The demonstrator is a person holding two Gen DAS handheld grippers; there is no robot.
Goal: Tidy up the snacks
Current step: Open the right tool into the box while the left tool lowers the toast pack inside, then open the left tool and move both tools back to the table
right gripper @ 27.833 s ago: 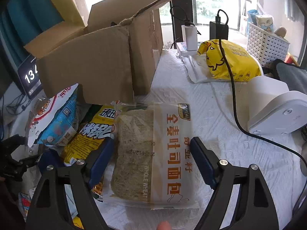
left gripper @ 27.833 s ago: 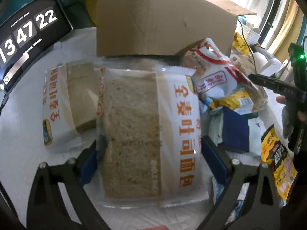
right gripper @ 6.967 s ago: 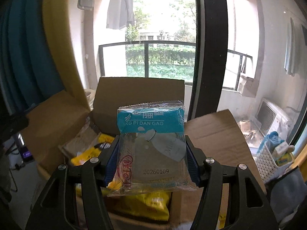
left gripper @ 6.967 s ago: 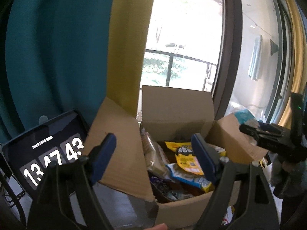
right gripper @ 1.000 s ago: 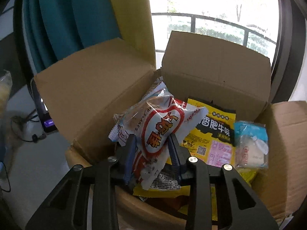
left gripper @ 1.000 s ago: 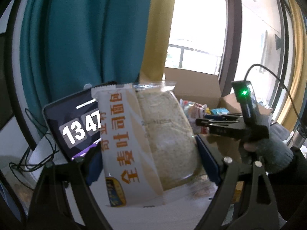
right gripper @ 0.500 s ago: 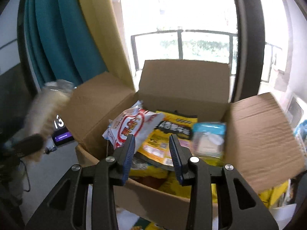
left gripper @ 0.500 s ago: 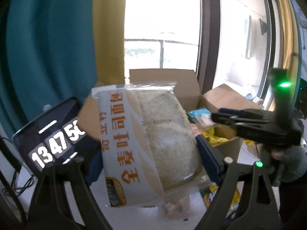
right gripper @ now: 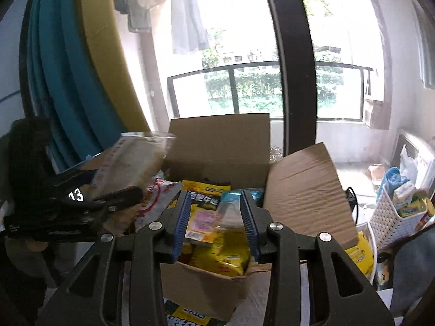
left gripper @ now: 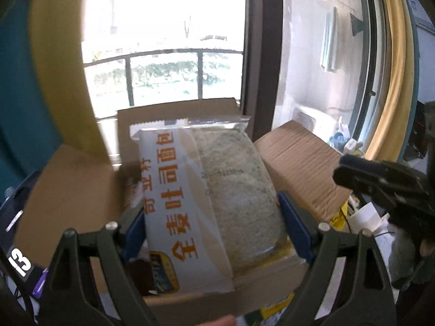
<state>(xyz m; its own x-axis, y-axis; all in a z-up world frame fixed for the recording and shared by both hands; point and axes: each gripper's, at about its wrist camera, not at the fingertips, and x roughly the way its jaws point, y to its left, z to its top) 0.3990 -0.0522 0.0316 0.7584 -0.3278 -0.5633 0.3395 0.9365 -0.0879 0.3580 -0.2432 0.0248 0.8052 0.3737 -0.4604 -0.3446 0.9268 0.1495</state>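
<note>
Right, up close the left gripper (left gripper: 212, 225) has its blue pads (left gripper: 295, 231) clamped on either side of a bread pack (left gripper: 206, 198), jaws closed on it, holding it upright with the orange lettering down its white strip and the brown loaf showing through the clear half. The pack hangs over the open box (left gripper: 68, 190), its lower end down near the front wall. From the right wrist the same pack shows blurred at the left, above the box's left side, with the left gripper's dark body beneath it.

Over on the right, the right gripper (right gripper: 216, 225) hovers in front of the box with its jaws parted and nothing between them. Just beyond its pads sit the snacks inside the box: a yellow bag (right gripper: 202, 206) with dark lettering in the middle, a red-and-white bag (right gripper: 155, 198) to its left, a teal packet (right gripper: 231, 203) to its right. Another yellow packet (right gripper: 187, 313) lies on the table at the box's foot.

Further right, a white basket (right gripper: 391, 217) holds small cartons. Beyond the raised flaps, a dark window frame (right gripper: 291, 54), a balcony railing (right gripper: 244, 68) and green trees. A clock screen (left gripper: 20, 262) peeks in at lower left, showing "13".
</note>
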